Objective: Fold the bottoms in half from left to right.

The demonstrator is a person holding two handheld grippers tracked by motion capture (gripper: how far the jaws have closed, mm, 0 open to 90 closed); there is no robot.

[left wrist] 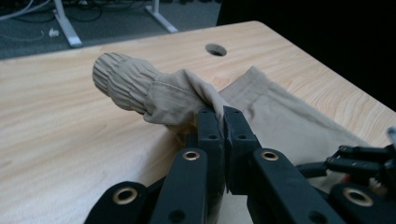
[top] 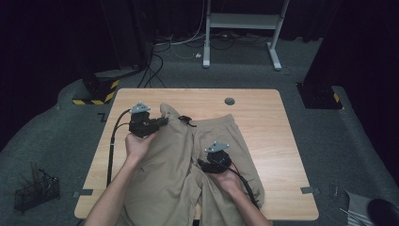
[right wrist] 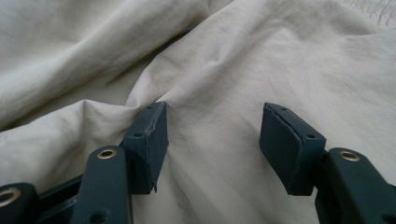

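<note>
Surface: wooden table (top: 277, 141) with a light grain, standing on grey carpet in a dark room; its near edge runs along the bottom of the high view.
Near edge: two forearms come in over it, and the trousers (top: 164, 174) hang past it between them.
Trousers, look: beige, thin woven cloth, softly creased, with long folds running along the legs.
Trousers, place: spread over the middle of the table, from the near edge up towards the far edge, nearer the left edge than the right.
Right gripper (top: 201, 164): low over the cloth near the middle of the trousers, in the right hand (top: 226, 176).
Right gripper, jaws: wide apart in the right gripper view, both tips resting on creased fabric (right wrist: 224, 84), nothing pinched between them.
Left gripper (top: 165, 121): farther up the table, near the far left corner of the trousers, in the left hand (top: 137, 145).
Left gripper, jaws: pressed together on a fold of the beige cloth (left wrist: 187, 100).
Held end: a ribbed, gathered band (left wrist: 119, 84) sticks out beyond the jaws, lifted clear of the wood.
Waistband: the flat hem (left wrist: 252, 81) lies on the table just past the held fold.
Black cord: small dark loop (top: 184, 120) on the cloth just beside the left gripper.
Far edge: round cable hole (top: 229, 101) in the wood, beyond the trousers.
Beyond the table: white metal frame (top: 244, 21) and loose cables on the carpet.
</note>
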